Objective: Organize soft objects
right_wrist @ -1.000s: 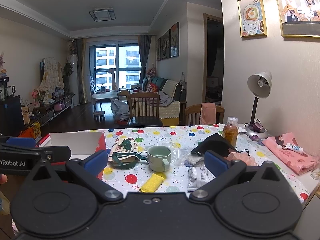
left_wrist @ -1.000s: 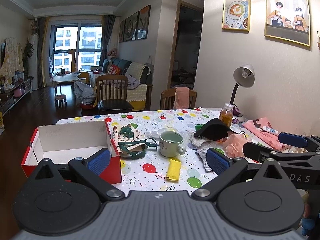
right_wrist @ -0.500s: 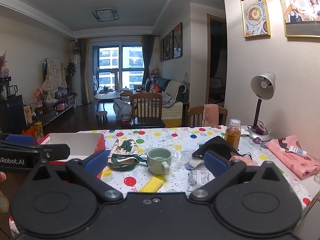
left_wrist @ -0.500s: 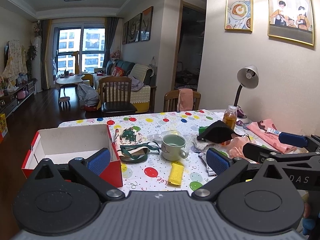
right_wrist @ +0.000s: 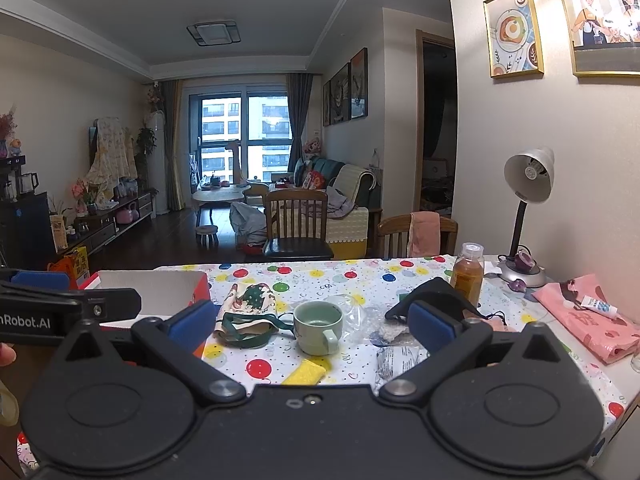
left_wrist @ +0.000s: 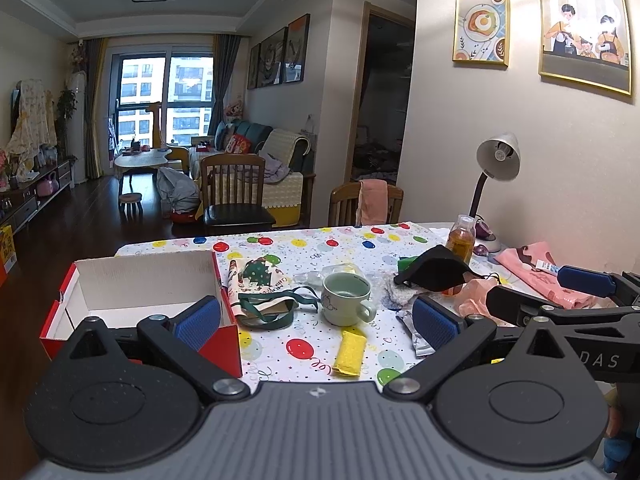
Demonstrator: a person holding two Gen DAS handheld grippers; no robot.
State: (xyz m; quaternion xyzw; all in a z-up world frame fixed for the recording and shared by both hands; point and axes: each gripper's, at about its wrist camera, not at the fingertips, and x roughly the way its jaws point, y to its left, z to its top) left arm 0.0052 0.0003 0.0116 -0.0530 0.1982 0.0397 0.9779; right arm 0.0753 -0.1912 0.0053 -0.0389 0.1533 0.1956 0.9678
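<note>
A poster (left_wrist: pixel 584 26) on the wall reads "Happy Family". The left claw (left_wrist: pixel 316 318) and right claw (right_wrist: pixel 314 322) both hang released and empty above the worktop (left_wrist: pixel 304 248). The red box (left_wrist: pixel 140 300) sits open at the left; a green mug (left_wrist: pixel 346 298) stands mid-cloth, with the yellow sponge (left_wrist: pixel 350 352) just before it and the black mask (left_wrist: pixel 436 274) to the right.

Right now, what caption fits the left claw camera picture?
Open left claw hovers over the green mug, yellow sponge and empty red box.
</note>
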